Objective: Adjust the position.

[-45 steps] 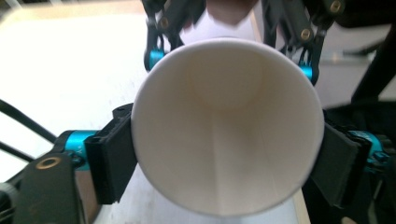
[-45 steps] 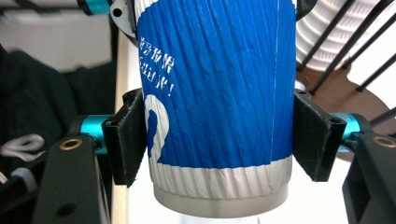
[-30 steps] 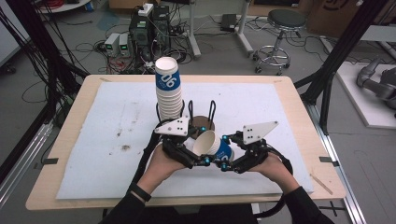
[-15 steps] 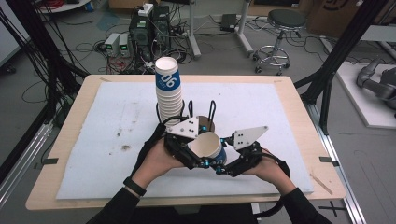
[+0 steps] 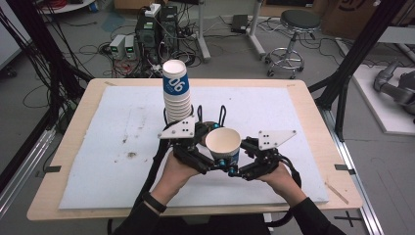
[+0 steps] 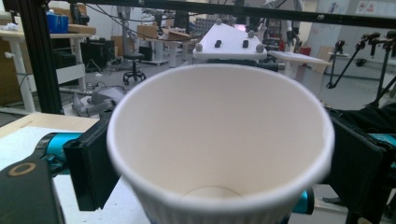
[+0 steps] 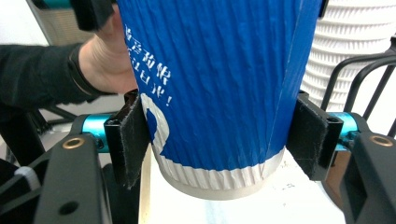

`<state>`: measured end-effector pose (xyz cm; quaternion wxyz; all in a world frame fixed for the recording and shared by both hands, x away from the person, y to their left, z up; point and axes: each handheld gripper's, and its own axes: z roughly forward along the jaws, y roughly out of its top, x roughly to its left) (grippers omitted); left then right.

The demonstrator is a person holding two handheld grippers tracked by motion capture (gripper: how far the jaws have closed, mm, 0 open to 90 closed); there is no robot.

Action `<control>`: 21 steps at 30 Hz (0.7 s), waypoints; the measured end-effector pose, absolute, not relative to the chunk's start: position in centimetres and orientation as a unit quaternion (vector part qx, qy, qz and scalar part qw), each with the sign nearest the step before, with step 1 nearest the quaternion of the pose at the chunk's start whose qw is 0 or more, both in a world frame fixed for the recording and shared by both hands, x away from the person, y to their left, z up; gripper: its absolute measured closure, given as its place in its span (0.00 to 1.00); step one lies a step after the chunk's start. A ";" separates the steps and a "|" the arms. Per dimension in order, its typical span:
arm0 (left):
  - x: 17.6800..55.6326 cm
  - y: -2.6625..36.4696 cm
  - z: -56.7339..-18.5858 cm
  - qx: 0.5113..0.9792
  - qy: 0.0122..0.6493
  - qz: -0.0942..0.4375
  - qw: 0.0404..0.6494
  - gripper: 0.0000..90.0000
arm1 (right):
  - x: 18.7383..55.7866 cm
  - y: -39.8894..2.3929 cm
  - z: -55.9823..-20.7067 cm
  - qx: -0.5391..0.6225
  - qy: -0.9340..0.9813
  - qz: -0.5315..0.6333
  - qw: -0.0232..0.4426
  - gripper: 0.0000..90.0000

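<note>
Cup stack (image 5: 177,93) and wire rack (image 5: 221,115) block path ahead; mat (image 5: 107,147) left open.

a blue ribbed paper cup (image 5: 223,145) with a white inside stands upright, mouth up and empty, held above the table's (image 5: 88,122) near edge, just in front of the cup stack (image 5: 176,93).

even, bright indoor light with soft shadows; the close cup rim (image 6: 219,140) blurs, background stays soft.
</note>
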<state>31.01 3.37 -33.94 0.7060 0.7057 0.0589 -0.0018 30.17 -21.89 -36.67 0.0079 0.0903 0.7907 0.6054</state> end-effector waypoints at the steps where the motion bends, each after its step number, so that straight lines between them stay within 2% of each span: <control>1: 31.1 3.3 -33.9 0.703 0.057 -0.004 0.709 0.13 | 30.2 -21.9 -36.6 0.091 0.790 0.606 0.012 0.33; 9: 31.4 3.2 -33.8 0.703 0.054 -0.012 0.709 0.23 | 30.2 -22.0 -36.8 0.093 0.790 0.605 0.020 0.34; 14: 31.5 3.2 -33.6 0.728 0.045 0.002 0.684 0.25 | 30.2 -22.0 -36.9 0.096 0.796 0.597 0.026 0.32; 16: 31.5 3.1 -33.5 0.733 0.045 0.005 0.678 0.25 | 30.2 -22.0 -36.9 0.097 0.799 0.593 0.027 0.29; 17: 31.4 3.1 -33.4 0.744 0.041 0.011 0.667 0.25 | 30.1 -21.9 -36.9 0.104 0.796 0.595 0.029 0.25; 21: 31.3 2.9 -33.1 0.757 0.033 0.024 0.652 0.25 | 30.1 -21.7 -36.9 0.112 0.787 0.606 0.019 0.23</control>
